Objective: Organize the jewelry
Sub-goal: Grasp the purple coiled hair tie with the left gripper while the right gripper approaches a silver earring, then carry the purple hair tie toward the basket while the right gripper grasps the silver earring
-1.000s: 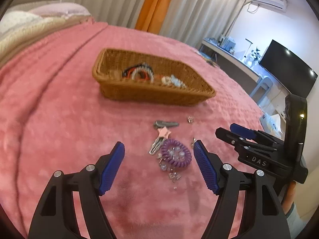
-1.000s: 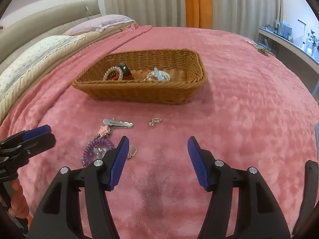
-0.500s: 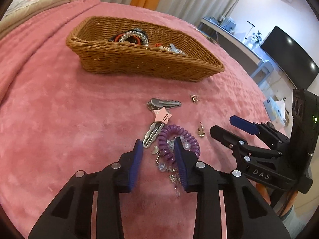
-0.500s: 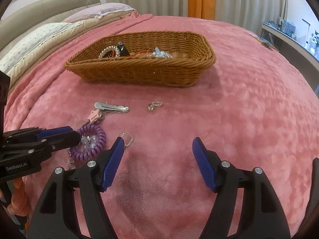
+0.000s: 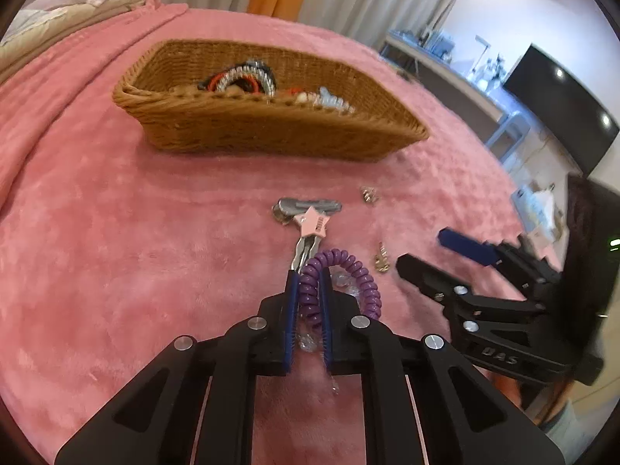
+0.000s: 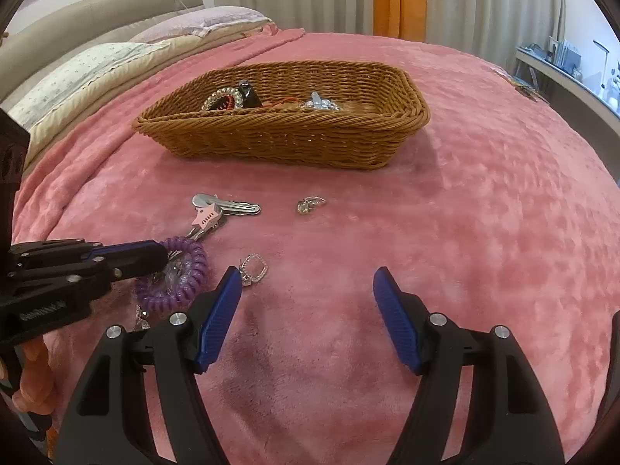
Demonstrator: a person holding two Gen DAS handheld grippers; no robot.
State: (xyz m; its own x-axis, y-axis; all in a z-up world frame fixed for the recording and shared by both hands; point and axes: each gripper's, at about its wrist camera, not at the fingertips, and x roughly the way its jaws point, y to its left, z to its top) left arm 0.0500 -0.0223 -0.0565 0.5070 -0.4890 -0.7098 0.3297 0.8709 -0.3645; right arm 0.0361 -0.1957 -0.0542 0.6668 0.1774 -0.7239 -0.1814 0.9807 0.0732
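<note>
The left gripper (image 5: 308, 283) has its fingers clamped on the near side of the purple coil bracelet (image 5: 350, 271), which lies on the bed at 6 o'clock from the wicker basket (image 5: 271, 131). Lifting straight up should, I judge, free it from the clear beads (image 5: 343, 281) tangled inside. The star hair clip (image 5: 310, 232) touches the coil at 12 o'clock and could drag along. The right gripper (image 6: 306, 312) hovers, fingers wide apart, a small earring (image 6: 254, 267) just beyond.
</note>
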